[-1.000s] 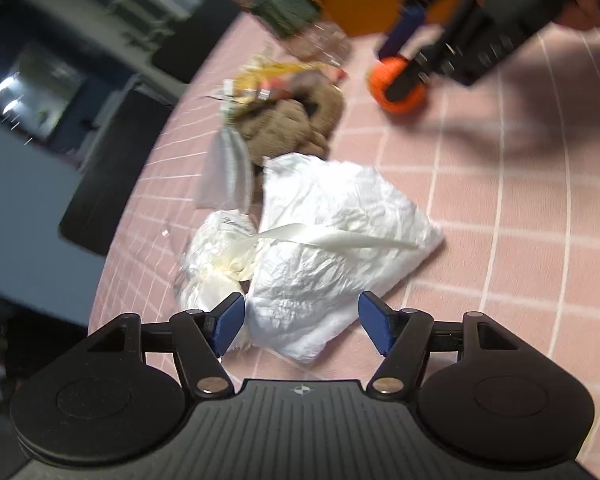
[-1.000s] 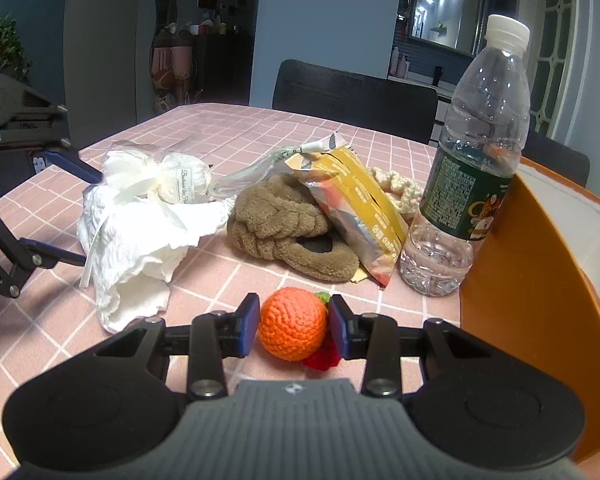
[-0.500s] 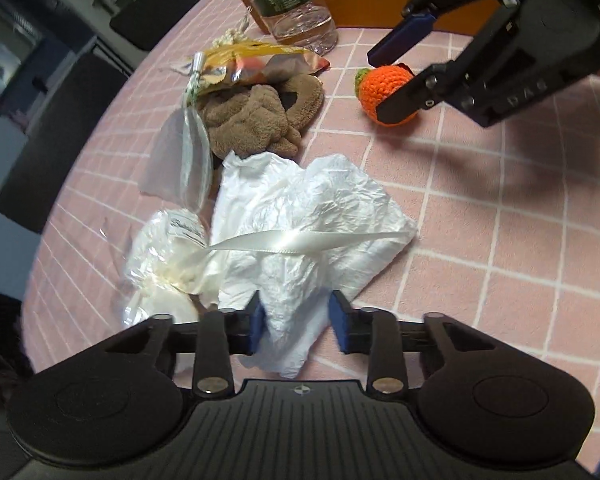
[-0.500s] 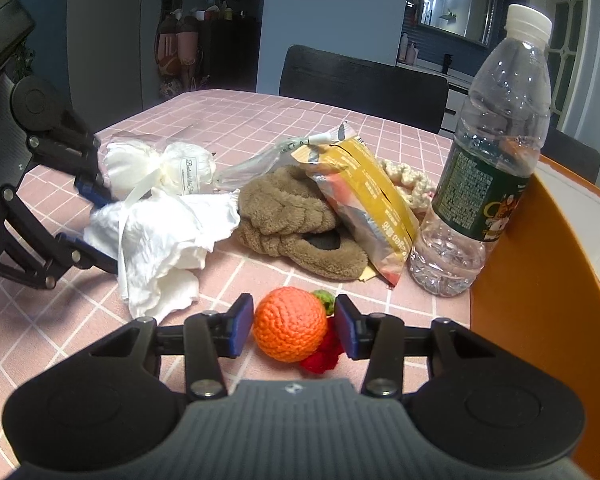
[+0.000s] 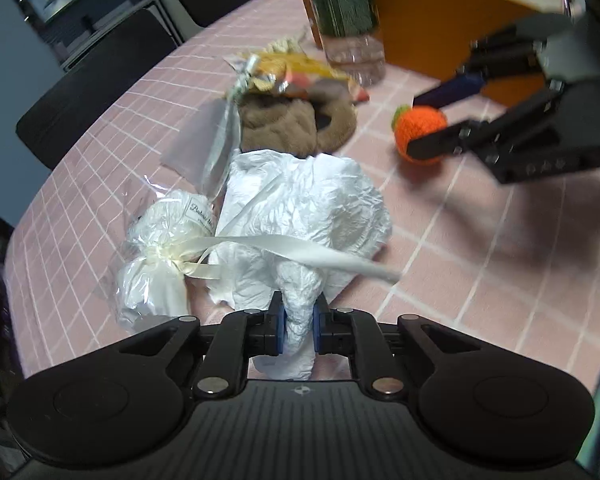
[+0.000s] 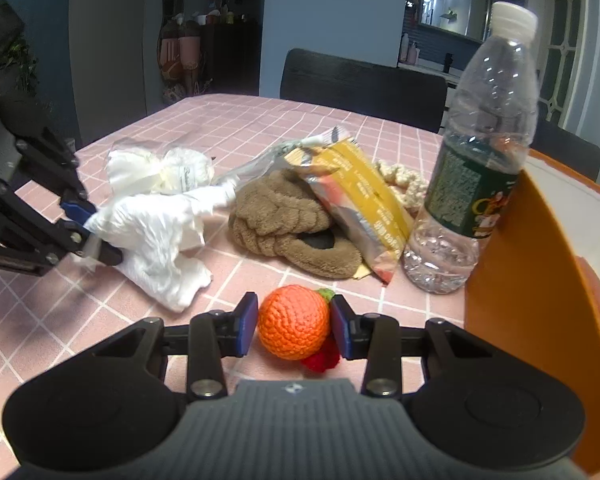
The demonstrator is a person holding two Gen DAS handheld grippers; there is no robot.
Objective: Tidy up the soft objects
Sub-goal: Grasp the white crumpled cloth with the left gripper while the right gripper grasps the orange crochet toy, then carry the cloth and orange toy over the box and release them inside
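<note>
My left gripper (image 5: 298, 326) is shut on a corner of the crumpled white cloth (image 5: 304, 208), which lies on the pink checked tablecloth; it also shows in the right wrist view (image 6: 156, 236). A cream ribbon (image 5: 300, 250) from the wrapped white bundle (image 5: 164, 236) lies across the cloth. My right gripper (image 6: 294, 326) is open, its pads on both sides of the orange crocheted ball (image 6: 294, 326), which rests on the table and also shows in the left wrist view (image 5: 420, 132). A brown plush headband (image 6: 284, 224) lies behind.
A yellow snack bag (image 6: 360, 196) leans on the headband. A clear water bottle (image 6: 480, 160) stands beside an orange bin (image 6: 520, 280) at the right. A cream knitted item (image 6: 404, 180) lies behind the bag. Dark chairs (image 6: 360, 84) stand at the far table edge.
My left gripper has closed from wide open onto the white cloth's corner and bunched it. My right gripper's pads have stayed around the orange ball, slightly wider than a second ago.
</note>
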